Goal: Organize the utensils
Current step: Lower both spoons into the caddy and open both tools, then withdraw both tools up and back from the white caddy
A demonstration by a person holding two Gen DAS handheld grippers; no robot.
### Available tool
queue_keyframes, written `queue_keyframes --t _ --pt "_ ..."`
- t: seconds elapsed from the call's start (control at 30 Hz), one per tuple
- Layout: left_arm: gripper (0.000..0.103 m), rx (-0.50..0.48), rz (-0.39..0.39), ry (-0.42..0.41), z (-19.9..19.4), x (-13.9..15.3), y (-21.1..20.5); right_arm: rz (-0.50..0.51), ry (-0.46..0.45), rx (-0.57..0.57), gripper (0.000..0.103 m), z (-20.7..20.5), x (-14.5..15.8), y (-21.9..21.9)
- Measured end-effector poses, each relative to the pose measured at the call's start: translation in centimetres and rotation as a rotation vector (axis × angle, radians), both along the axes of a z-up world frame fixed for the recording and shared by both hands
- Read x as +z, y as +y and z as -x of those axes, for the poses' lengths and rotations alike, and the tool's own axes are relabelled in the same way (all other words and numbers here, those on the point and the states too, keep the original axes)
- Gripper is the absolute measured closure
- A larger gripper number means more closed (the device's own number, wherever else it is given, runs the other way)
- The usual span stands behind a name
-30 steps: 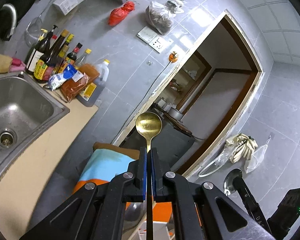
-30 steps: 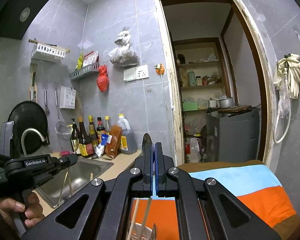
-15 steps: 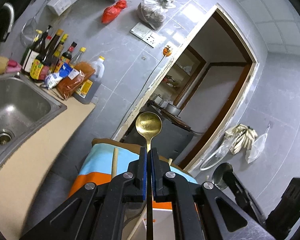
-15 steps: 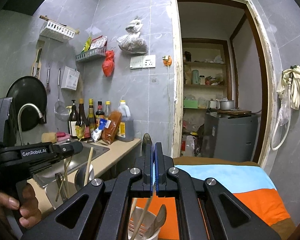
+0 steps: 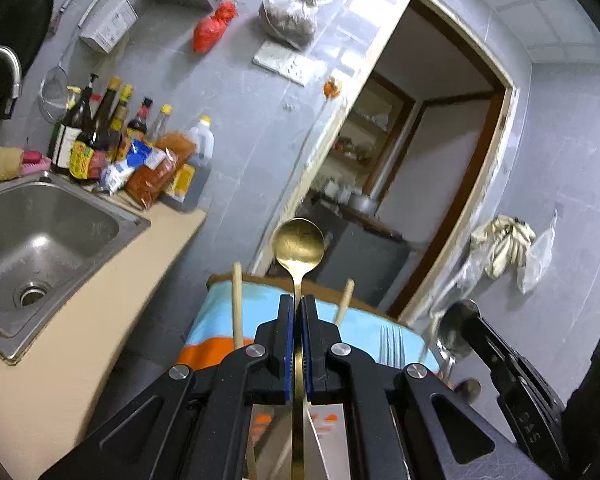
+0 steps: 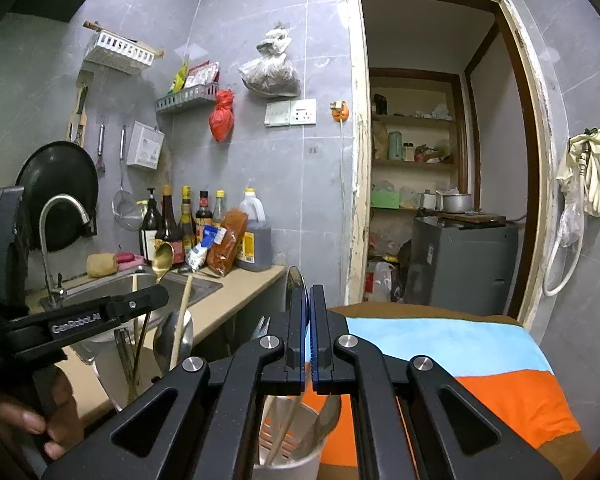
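Note:
My left gripper (image 5: 297, 304) is shut on a gold spoon (image 5: 298, 242), bowl up, handle running down between the pads; the gold spoon also shows in the right wrist view (image 6: 163, 258). My right gripper (image 6: 308, 300) is shut on a silver spoon (image 6: 294, 280), seen edge-on; it also shows in the left wrist view (image 5: 456, 326). Below my right gripper a white utensil cup (image 6: 288, 444) holds chopsticks and a spoon. Under my left gripper (image 6: 148, 300) a metal holder (image 6: 112, 364) holds a silver spoon, chopsticks and a fork. Chopsticks (image 5: 236, 304) and a fork (image 5: 390, 344) stick up in the left wrist view.
A striped blue and orange cloth (image 6: 460, 352) covers the surface under the cups. A steel sink (image 5: 40, 236) and beige counter (image 5: 100, 288) lie left, with sauce bottles (image 5: 96, 140) against the tiled wall. A doorway (image 6: 432, 160) opens to a pantry.
Both grippers have lowered toward the utensil holders. Chopsticks, a fork and the cups have come into view. Both grippers stay shut on their spoons.

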State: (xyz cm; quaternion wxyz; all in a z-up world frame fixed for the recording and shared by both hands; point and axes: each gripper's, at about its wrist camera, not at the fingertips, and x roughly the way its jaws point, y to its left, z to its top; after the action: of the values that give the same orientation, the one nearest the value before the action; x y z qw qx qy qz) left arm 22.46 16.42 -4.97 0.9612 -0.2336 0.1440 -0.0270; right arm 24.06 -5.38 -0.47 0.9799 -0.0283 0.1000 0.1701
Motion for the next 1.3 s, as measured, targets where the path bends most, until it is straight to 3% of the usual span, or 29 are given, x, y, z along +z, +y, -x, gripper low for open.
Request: queue_keyframes --t 0.1,0.17,0.3,0.4,0.47,0.8,0.93,1.3 --pt "0.091 -0.018 -0.050 0.045 0.3 0.2 -0.7 -0.006 0.023 -0.006 0.090 0.2 0.0 -0.4" --pt "0.083 -0.033 -0.073 0.066 0.7 0.4 -1.0 -0.017 0.031 -0.009 0.077 0.5 0.0 -0.8" --pt "0.071 -0.044 -0.067 0.094 1.3 0.8 -1.3 -0.036 0.050 -0.026 0.077 0.9 0.6 -1.5" --pt "0.055 -0.043 -0.061 0.102 1.9 1.6 -1.4 -0.045 0.068 -0.046 0.072 1.4 1.1 -2.1" --pt "0.052 -0.040 -0.064 0.101 2.1 2.1 -1.5 -0.051 0.072 -0.058 0.067 1.5 1.5 -2.5" --pt "0.036 -0.035 -0.138 0.130 2.6 4.6 -2.4 -0.078 0.103 -0.117 0.060 2.1 3.0 -4.3" --pt "0.023 -0.027 -0.175 0.130 2.7 5.2 -2.7 -0.084 0.104 -0.136 0.051 2.0 3.2 -4.8" --pt "0.006 0.007 -0.271 0.141 3.1 5.7 -3.6 -0.080 0.149 -0.176 0.028 2.4 2.7 -5.5"
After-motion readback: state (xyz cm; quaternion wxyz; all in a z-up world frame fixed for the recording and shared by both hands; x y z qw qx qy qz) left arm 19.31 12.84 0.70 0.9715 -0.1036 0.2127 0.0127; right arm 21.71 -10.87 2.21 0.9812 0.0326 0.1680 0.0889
